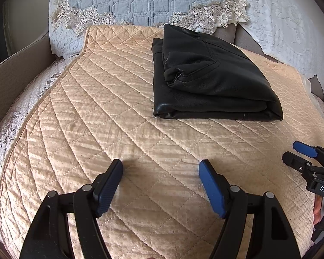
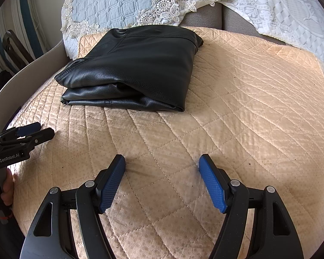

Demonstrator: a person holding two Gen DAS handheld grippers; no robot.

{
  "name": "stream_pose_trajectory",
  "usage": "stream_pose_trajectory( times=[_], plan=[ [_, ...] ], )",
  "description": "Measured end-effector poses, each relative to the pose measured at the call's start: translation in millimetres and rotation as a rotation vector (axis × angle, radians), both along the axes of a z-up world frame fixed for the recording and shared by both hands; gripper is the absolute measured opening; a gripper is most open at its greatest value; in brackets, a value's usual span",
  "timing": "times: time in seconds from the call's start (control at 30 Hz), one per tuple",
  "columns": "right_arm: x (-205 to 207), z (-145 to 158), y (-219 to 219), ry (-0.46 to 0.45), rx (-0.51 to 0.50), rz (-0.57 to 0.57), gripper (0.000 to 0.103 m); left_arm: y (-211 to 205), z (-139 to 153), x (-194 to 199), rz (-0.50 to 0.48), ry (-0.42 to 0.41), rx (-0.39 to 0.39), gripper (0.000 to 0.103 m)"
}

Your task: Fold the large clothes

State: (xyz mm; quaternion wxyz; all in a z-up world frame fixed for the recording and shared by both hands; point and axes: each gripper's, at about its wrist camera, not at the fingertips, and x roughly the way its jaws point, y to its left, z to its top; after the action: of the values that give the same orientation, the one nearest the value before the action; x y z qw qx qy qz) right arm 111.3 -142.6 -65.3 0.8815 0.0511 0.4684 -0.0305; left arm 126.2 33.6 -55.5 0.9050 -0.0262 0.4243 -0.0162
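Black leather garment [image 1: 207, 79] lies folded on quilted cover [image 1: 118, 112].

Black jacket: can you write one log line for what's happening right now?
black jacket: folded, on peach quilt | left gripper: open, empty | right gripper: open, empty | both apart from jacket

- "DAS": white letters on the black body of the right gripper [image 1: 291, 154], at the right edge of the left wrist view; the label is cut off by the frame.
- "GenRobot.AI": white lettering on the black body of the left gripper [image 2: 37, 130], at the left edge of the right wrist view.
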Motion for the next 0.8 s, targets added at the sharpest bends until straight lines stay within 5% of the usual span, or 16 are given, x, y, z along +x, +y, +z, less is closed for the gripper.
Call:
stream_pose_trajectory(
  times=[0.8],
  plan=[
    [0.0,0.0,0.2,-0.001,0.002,-0.002,0.071,-0.9,-0.6,0.8,-0.002,0.003,0.005,0.076]
  ],
)
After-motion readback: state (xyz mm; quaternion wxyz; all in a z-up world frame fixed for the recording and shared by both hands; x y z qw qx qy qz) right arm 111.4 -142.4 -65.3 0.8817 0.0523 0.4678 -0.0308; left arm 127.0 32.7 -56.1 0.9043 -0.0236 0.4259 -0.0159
